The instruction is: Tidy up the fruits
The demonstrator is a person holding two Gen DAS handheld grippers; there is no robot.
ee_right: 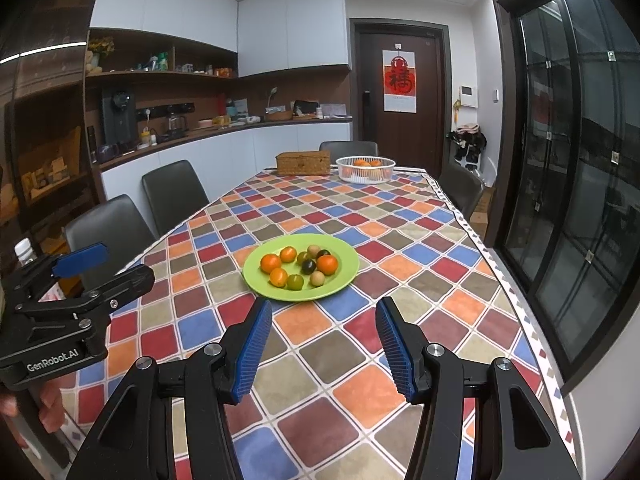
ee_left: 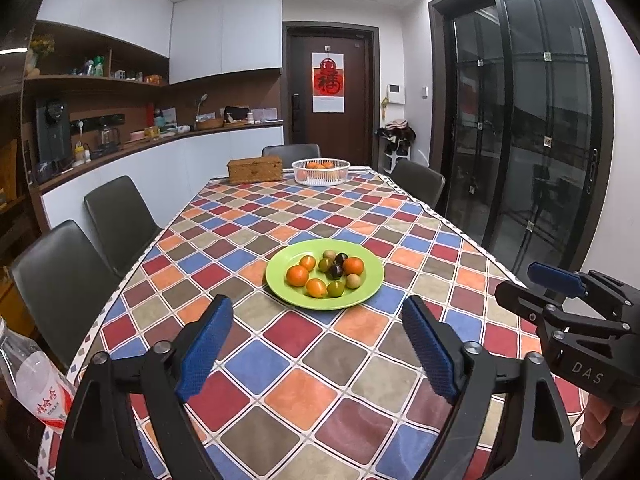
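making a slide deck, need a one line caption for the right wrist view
Open right gripper facing a green plate of mixed fruits on a checkered tablecloth, left gripper alongside.

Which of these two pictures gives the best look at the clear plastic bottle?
The left wrist view: the plastic bottle fills the lower left corner, showing its clear body and red-printed label. The right wrist view shows only its white cap behind the left gripper.
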